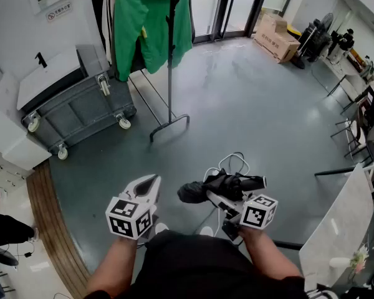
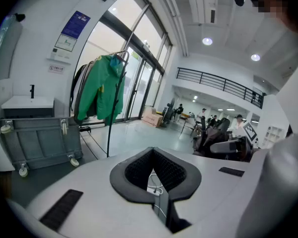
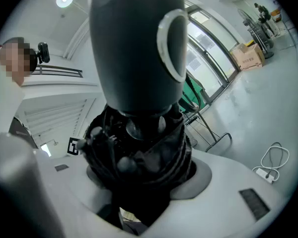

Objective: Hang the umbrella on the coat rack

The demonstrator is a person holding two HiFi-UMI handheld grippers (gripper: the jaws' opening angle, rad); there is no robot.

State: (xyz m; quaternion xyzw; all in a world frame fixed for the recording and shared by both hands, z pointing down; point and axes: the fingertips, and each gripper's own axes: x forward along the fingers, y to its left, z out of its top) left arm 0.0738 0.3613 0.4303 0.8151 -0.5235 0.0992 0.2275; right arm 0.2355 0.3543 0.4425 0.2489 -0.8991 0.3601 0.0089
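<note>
**A:** What does this step need?

**B:** A steady carry, I think. The right tongs (image 1: 219, 199) are clamped round the folded black fabric umbrella with a thick grey handle (image 1: 227, 184), held wide by the bunched canopy. That grip should stay firm and the umbrella level while walking up to the black metal coat rack (image 1: 170, 61).

**A:** And the other hand?

**B:** The left tongs (image 1: 148, 184) are closed on nothing and sit just beside the umbrella. They're free to steady it at the rack.

**A:** Where's the umbrella against the tongs?

**B:** It's wedged between the right jaws, with the handle jutting out beyond their tips. The rack stands well apart, across the grey floor, with a green jacket (image 1: 149, 30) on it. I'd aim for a bare peg on the pole, clear of that jacket.
</note>
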